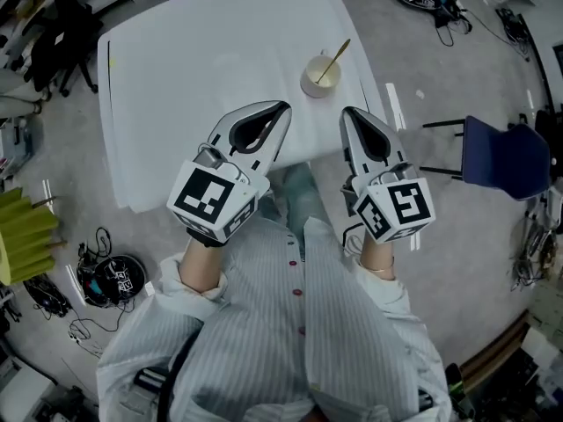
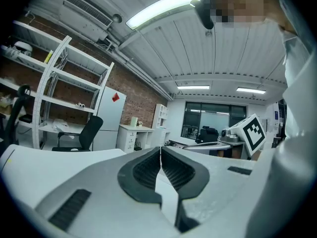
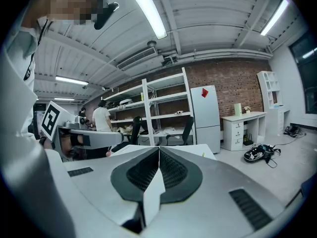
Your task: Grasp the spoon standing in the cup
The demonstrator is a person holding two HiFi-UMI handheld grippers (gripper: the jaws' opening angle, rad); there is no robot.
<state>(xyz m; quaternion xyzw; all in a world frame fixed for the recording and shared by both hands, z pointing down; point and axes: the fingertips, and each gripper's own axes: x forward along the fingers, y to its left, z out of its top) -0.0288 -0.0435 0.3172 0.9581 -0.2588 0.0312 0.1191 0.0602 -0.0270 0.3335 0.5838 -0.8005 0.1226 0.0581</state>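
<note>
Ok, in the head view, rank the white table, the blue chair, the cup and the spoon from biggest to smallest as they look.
1. white table
2. blue chair
3. cup
4. spoon, roughly as long as the cup is wide, but much thinner

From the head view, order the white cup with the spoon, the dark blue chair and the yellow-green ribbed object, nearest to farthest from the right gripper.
1. White cup: on the white table, ahead of the right gripper.
2. Dark blue chair: off to the right.
3. Yellow-green ribbed object: far left.
</note>
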